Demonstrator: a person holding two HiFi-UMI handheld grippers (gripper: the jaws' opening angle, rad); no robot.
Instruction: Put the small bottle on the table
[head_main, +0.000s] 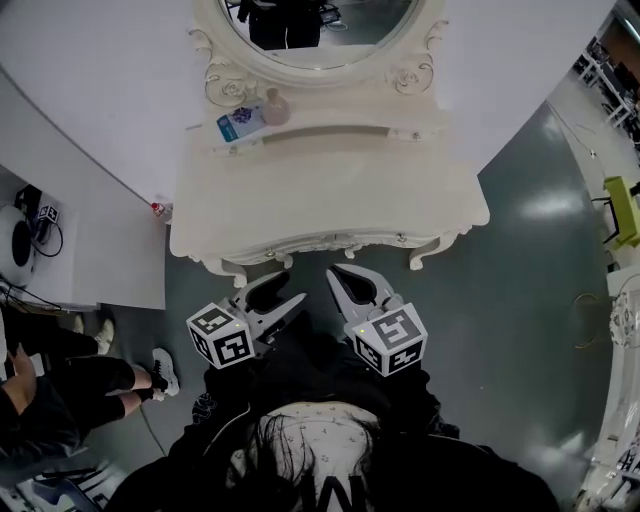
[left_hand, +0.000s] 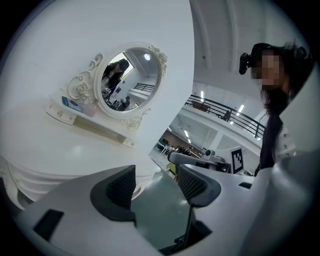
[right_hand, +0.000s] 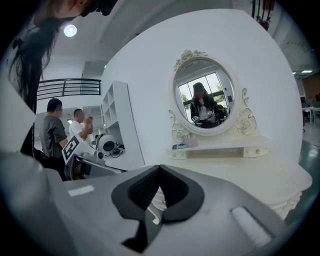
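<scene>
The small pinkish bottle (head_main: 275, 107) stands on the narrow shelf under the oval mirror (head_main: 320, 30), at the back of the white dressing table (head_main: 330, 200). It also shows faintly in the left gripper view as the bottle (left_hand: 91, 109) and in the right gripper view as the bottle (right_hand: 192, 143). Both grippers hang in front of the table's near edge, well short of the bottle. My left gripper (head_main: 288, 290) (left_hand: 156, 182) is open with nothing between its pads. My right gripper (head_main: 340, 272) (right_hand: 159, 172) is shut on nothing.
A blue box (head_main: 240, 122) lies on the shelf just left of the bottle. A white cabinet (head_main: 100, 250) stands left of the table, with a person (head_main: 60, 390) beside it. A green chair (head_main: 620, 210) is at the far right on the grey floor.
</scene>
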